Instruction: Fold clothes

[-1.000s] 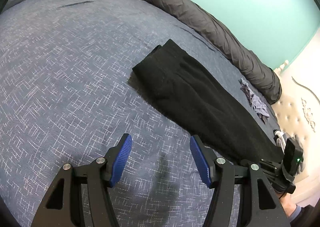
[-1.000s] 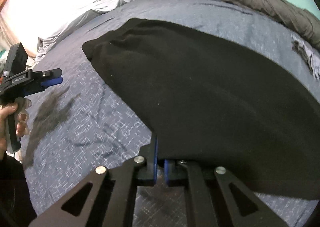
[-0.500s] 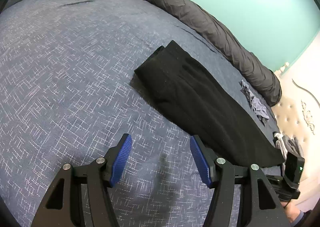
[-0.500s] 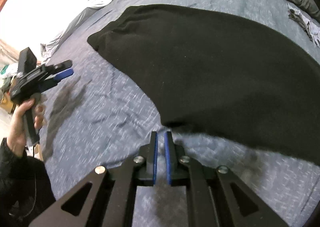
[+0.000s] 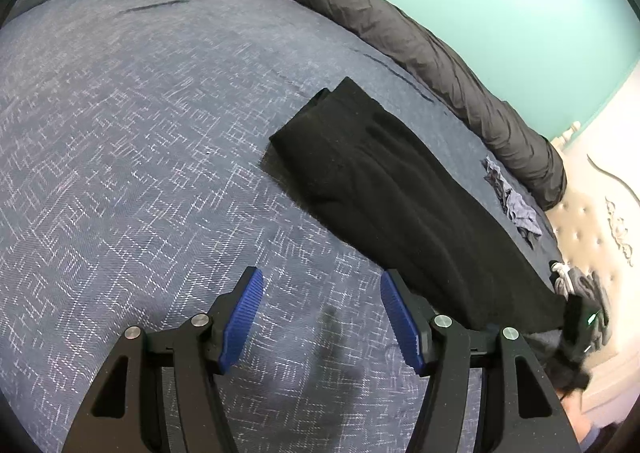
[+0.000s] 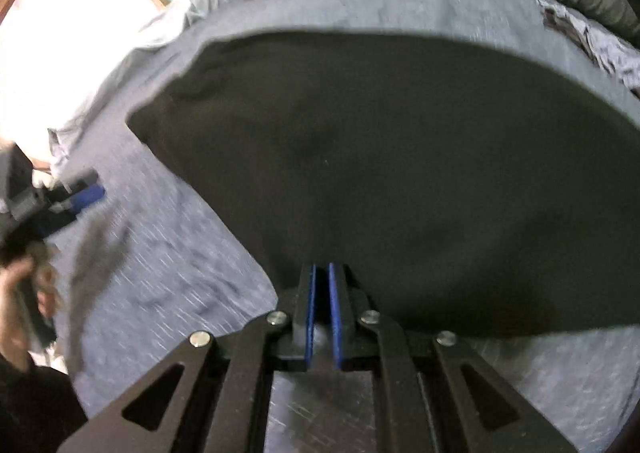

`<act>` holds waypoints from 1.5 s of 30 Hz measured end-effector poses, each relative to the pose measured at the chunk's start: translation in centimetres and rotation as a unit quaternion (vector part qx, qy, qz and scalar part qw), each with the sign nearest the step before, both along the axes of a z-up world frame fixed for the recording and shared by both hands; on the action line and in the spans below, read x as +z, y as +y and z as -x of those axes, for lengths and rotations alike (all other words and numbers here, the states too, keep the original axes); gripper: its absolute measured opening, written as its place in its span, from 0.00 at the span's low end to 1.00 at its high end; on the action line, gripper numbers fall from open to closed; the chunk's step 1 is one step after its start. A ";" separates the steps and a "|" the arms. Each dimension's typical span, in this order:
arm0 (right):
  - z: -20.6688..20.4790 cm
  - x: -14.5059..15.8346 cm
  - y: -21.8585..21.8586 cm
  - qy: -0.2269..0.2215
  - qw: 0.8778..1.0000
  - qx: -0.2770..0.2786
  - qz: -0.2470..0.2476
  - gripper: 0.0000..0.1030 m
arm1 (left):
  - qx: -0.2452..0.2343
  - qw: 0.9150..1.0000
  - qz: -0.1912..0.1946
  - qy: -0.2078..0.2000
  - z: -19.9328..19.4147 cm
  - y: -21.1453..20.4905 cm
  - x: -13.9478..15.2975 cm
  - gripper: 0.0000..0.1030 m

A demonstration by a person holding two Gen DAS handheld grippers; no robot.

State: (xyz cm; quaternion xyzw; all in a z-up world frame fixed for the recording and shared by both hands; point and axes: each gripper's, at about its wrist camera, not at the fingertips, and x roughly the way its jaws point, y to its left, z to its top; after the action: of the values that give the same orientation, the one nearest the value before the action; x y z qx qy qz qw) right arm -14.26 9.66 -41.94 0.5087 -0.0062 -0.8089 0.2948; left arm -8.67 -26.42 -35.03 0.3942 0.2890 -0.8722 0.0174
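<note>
Now the right gripper sits with its blue pads drawn almost together at the near edge of the black garment, and nothing appears pinched between them; a second ago those same pads were clamped over that edge, so the cloth has been let go and the hand has since rolled and dipped a little beside it. Judging by that, one fold has just been laid down and released. Nearest to me on the other side of the garment, the left gripper hangs over bare bedspread with its jaws standing wide and empty, and it has not stirred in that time. Just beyond the left gripper's right pad, the garment lies as a long, narrow black strip across the blue patterned cover, one end squared off toward the middle of the bed, the other running toward the right gripper by the headboard side. Its layers look flat and even, though the right wrist view is smeared with motion. Past the garment, a small crumpled grey cloth sits on the cover, well apart from it. Farther still, behind the garment, a dark grey rolled duvet lines the teal wall. The strip probably still needs folding end to end.
</note>
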 end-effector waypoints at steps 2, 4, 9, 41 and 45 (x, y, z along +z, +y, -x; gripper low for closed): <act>-0.5 -0.5 0.8 -0.001 1.000 -0.011 0.018 0.08 | -0.001 1.000 -0.001 -0.001 0.1 0.0 -0.1 0.63; -0.6 0.4 1.4 0.016 0.999 -0.026 0.026 0.08 | -0.001 1.000 -0.002 -0.001 0.2 0.0 -0.1 0.63; 0.1 1.5 2.9 0.030 0.997 -0.060 0.048 0.17 | -0.002 1.000 -0.001 -0.002 0.6 0.2 0.0 0.63; 1.9 3.2 13.1 0.046 0.985 -0.147 0.074 0.19 | 0.039 0.998 -0.027 0.031 7.4 -4.1 0.1 0.12; 2.1 3.8 14.5 0.051 0.984 -0.156 0.070 0.19 | 0.042 0.998 -0.043 0.023 6.9 -4.8 -1.0 0.11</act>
State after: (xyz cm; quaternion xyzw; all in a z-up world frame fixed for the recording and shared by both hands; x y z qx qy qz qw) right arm -16.36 24.18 -38.14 0.4379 -0.1274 -0.8673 0.1998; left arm -15.57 -31.25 -36.01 0.3618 0.3428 -0.8664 0.0306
